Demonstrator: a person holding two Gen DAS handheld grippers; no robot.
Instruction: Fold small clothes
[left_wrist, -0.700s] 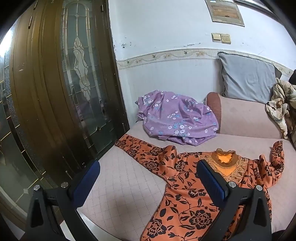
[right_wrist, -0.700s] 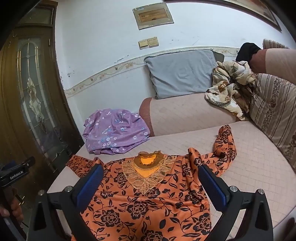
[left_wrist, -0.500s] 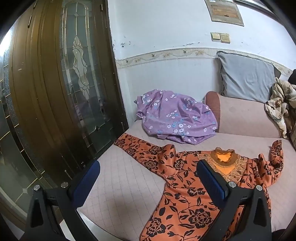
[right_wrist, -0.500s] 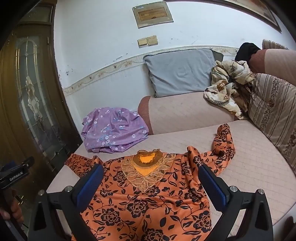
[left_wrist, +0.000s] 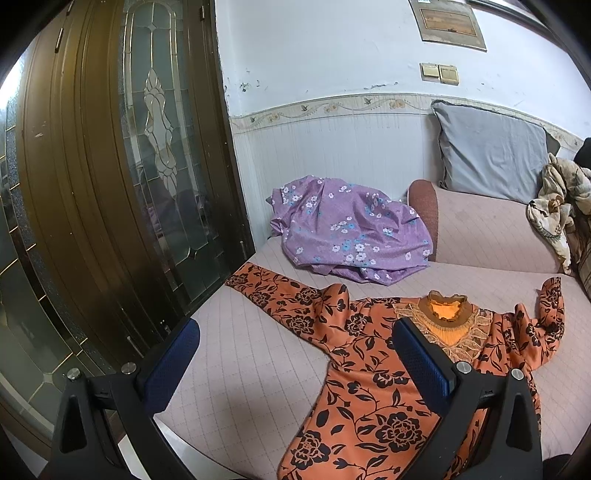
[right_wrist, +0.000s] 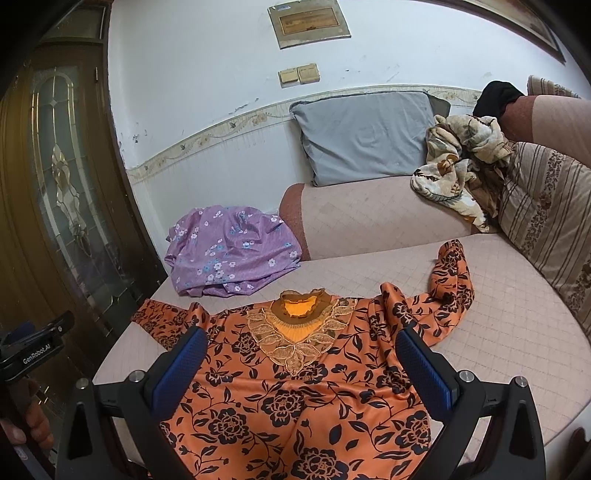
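An orange top with black flowers (left_wrist: 369, 373) lies spread flat on the pink sofa seat (left_wrist: 240, 369), lace collar away from me, sleeves out to both sides. It also shows in the right wrist view (right_wrist: 295, 391). My left gripper (left_wrist: 295, 343) is open and empty, held above the seat beside the top's left sleeve. My right gripper (right_wrist: 301, 350) is open and empty, held above the top's chest below the collar. The right sleeve (right_wrist: 450, 280) is crumpled.
A crumpled purple floral cloth (left_wrist: 347, 229) lies at the seat's back left. A grey pillow (right_wrist: 365, 136) and a beige patterned cloth (right_wrist: 461, 166) sit on the backrest. A striped cushion (right_wrist: 546, 221) is at right. A dark wooden glass door (left_wrist: 129, 184) stands left.
Both grippers have shifted slightly, so the top sits a little lower and nearer in the right wrist view. Both stay open. The top has not moved.
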